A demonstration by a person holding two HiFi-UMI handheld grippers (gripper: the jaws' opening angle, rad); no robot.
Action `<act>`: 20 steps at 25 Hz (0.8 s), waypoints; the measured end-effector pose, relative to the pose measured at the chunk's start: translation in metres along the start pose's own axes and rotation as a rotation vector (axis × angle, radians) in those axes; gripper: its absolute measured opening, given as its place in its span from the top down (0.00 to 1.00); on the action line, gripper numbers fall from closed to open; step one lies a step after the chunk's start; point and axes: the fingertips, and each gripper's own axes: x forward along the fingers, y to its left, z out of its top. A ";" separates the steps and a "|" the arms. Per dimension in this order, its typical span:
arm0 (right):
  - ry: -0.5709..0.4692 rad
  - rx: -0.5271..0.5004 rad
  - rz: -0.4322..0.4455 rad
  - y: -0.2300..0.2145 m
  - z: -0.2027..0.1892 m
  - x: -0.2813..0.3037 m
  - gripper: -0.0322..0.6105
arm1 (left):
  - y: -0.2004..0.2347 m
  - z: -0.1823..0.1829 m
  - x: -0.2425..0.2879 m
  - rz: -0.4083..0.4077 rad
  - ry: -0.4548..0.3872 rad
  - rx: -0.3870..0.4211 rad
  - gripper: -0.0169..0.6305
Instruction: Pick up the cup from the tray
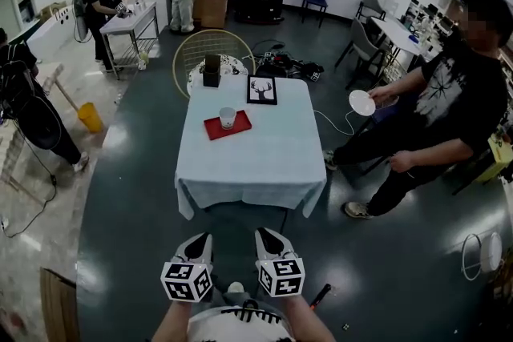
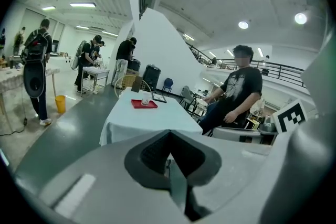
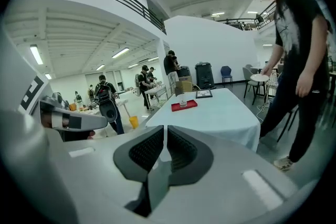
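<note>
Head view: left gripper (image 1: 195, 243) and right gripper (image 1: 272, 238), both pinched together far from the cup (image 1: 228, 118), might knock it over unless opened.

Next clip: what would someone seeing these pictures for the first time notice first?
A table with a pale cloth stands mid-floor, a red tray with a cup on it toward its far left. A person in black is at its right side, holding a white plate. At the head view's bottom, the left tongs and right tongs are shut and empty, short of the table.
</note>
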 end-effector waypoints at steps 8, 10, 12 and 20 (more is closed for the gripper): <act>0.005 0.007 0.007 -0.007 -0.004 0.003 0.88 | 0.002 -0.005 0.004 0.022 0.009 -0.001 0.97; 0.004 0.010 0.005 -0.008 -0.003 0.003 0.88 | 0.002 -0.003 0.003 0.025 0.005 0.001 0.97; 0.003 0.008 0.005 -0.008 -0.002 0.003 0.88 | 0.002 0.000 0.002 0.028 0.000 0.002 0.97; -0.013 0.007 0.021 -0.006 0.001 0.016 0.82 | 0.011 0.000 0.013 0.028 -0.004 0.005 0.97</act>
